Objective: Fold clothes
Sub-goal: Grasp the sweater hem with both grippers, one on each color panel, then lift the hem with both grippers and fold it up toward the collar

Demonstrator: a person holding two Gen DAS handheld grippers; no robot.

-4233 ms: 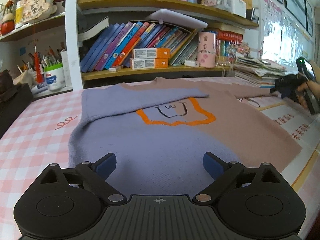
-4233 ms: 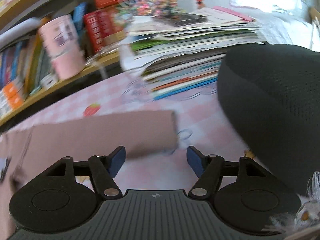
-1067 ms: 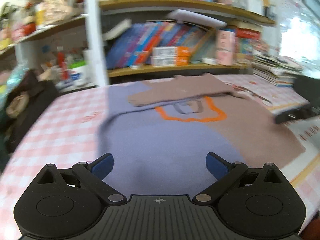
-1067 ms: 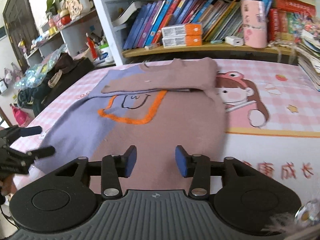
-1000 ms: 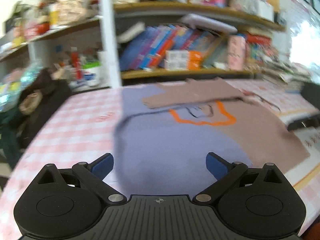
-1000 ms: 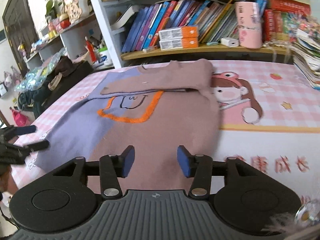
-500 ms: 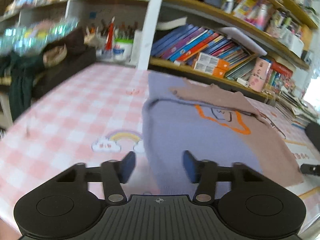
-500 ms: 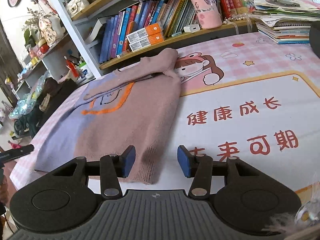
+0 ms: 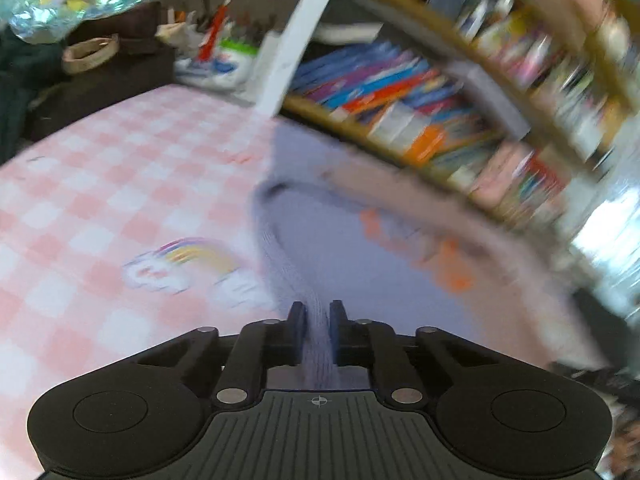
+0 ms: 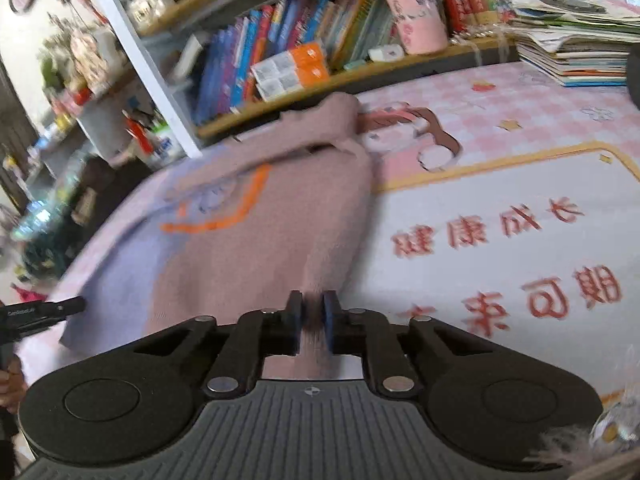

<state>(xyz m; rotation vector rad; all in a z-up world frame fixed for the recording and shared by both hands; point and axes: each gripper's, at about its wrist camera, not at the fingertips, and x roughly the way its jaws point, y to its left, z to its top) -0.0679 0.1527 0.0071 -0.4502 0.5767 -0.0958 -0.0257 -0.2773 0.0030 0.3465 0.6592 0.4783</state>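
Observation:
A sweater, lilac on one half (image 9: 352, 264) and dusty pink on the other (image 10: 260, 248), lies flat on the table with an orange outline on its chest and both sleeves folded across the top. My left gripper (image 9: 318, 312) is closing on the lilac bottom hem, which is pinched between its blue pads. My right gripper (image 10: 313, 308) is closing on the pink bottom corner of the hem, with fabric between its pads. The left gripper's tips (image 10: 44, 312) also show at the left edge of the right wrist view, at the lilac corner.
A pink checked tablecloth (image 9: 100, 184) covers the table, with a white mat with red characters (image 10: 500, 240) to the sweater's right. Behind stand a bookshelf (image 10: 280, 52), a pink cup (image 10: 412, 12) and a stack of magazines (image 10: 576, 56). A dark bag (image 9: 100, 64) sits far left.
Both grippers came down to the sweater's bottom hem and their jaws went from open to pinching the fabric. The left gripper also rolled and swung left to the lilac corner.

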